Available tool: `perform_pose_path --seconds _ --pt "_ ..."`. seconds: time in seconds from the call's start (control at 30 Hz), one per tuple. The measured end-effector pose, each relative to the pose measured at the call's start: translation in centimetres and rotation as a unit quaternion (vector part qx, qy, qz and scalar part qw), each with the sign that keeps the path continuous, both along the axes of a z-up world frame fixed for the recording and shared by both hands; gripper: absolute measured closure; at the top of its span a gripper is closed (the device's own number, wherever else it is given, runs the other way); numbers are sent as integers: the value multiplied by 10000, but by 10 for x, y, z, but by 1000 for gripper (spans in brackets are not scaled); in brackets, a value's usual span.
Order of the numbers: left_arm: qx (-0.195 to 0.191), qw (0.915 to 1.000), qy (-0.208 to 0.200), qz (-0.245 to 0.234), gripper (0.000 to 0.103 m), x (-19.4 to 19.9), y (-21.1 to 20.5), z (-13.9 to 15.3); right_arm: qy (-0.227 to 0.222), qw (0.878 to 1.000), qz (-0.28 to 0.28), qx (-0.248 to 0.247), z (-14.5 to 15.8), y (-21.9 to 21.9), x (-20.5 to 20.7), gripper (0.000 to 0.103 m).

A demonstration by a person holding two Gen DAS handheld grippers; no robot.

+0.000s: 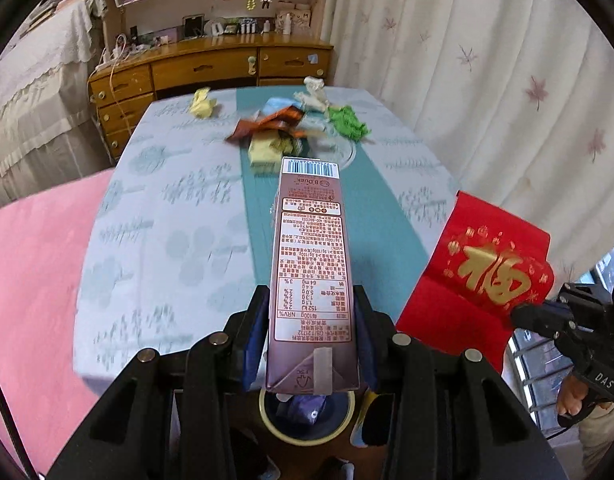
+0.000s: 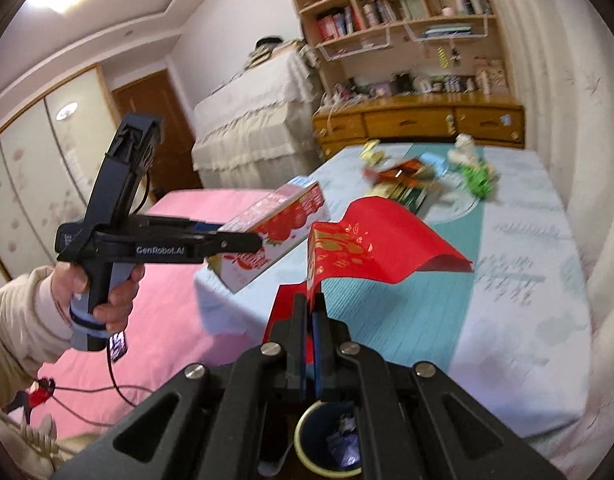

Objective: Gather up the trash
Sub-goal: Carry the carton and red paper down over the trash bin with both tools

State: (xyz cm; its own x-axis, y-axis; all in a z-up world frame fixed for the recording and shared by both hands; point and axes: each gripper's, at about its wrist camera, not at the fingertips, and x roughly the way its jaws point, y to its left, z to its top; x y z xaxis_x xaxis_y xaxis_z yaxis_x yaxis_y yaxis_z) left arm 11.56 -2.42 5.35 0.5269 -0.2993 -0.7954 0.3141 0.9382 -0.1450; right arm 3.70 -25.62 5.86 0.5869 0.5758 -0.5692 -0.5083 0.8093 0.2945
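Observation:
A tall drink carton (image 1: 311, 240) sticks out forward from my left gripper (image 1: 311, 312), whose pads clamp its sides; its strawberry-printed face (image 2: 279, 220) shows in the right wrist view, where the left gripper (image 2: 255, 242) hangs over the table's near edge. My right gripper (image 2: 309, 304) is shut on a bent sheet of red paper with gold print (image 2: 387, 240), which the left wrist view also shows as red paper (image 1: 487, 272) at the right gripper (image 1: 519, 316). A round trash bin (image 1: 307, 412) (image 2: 331, 436) with scraps inside stands below both grippers.
The table (image 1: 167, 248) carries a litter pile (image 1: 275, 124) at its far end, with crumpled yellow (image 1: 203, 106), white (image 1: 315, 94) and green paper (image 1: 347, 122). A pink bed (image 1: 31, 280) lies left, a wooden desk (image 1: 211, 64) behind, a curtain (image 1: 487, 60) right.

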Motion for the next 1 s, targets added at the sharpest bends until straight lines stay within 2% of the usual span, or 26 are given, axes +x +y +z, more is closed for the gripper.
perform_pose_path --seconds 0.13,0.23,0.4,0.5,0.67,0.8,1.0 --pt "-30 9996 266 89 65 -21 16 -36 289 9993 180 -121 -27 21 -22 101" --pt "-96 9983 564 132 65 -39 25 -73 468 9981 246 -302 -51 36 -34 101" --pt "-151 9946 1020 107 67 -62 31 -136 1018 9923 375 -596 -109 58 -45 101" --pt "-123 9932 1153 8 67 -73 28 -161 1306 9872 404 -826 -143 67 -43 101" --pt "-47 9898 1420 -111 67 -79 24 -200 1802 9767 395 -1096 -197 79 -34 101" --pt "30 9858 1672 -158 67 -74 21 -234 2080 9703 360 -1179 -228 83 -26 101" --pt "115 9726 2317 -173 67 -62 13 -292 2520 9600 203 -1205 -273 86 -9 101"
